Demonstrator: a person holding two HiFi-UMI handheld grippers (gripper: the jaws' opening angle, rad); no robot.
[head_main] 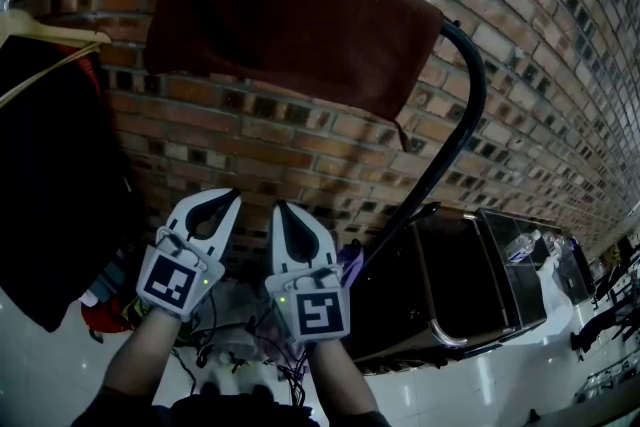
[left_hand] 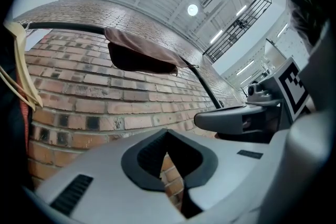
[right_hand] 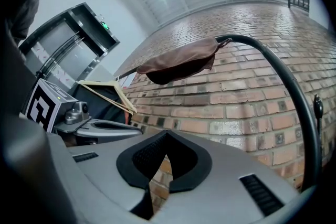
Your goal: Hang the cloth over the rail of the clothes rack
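Observation:
A dark brown cloth (head_main: 285, 20) hangs draped over the black rail (head_main: 462, 105) of the clothes rack, against the brick wall. It shows too in the left gripper view as the cloth (left_hand: 144, 55) and in the right gripper view as the cloth (right_hand: 181, 63), folded over the rail (right_hand: 283, 81). Both grippers are low and well below it, side by side. My left gripper (head_main: 232, 196) is shut with nothing in it. My right gripper (head_main: 278, 207) is shut and empty too. Neither touches the cloth.
A wooden hanger (head_main: 50, 40) with a black garment (head_main: 50, 195) hangs at the left of the rail. A dark metal cabinet (head_main: 460, 280) stands at the lower right. Cables and a red object (head_main: 105, 315) lie on the white floor below.

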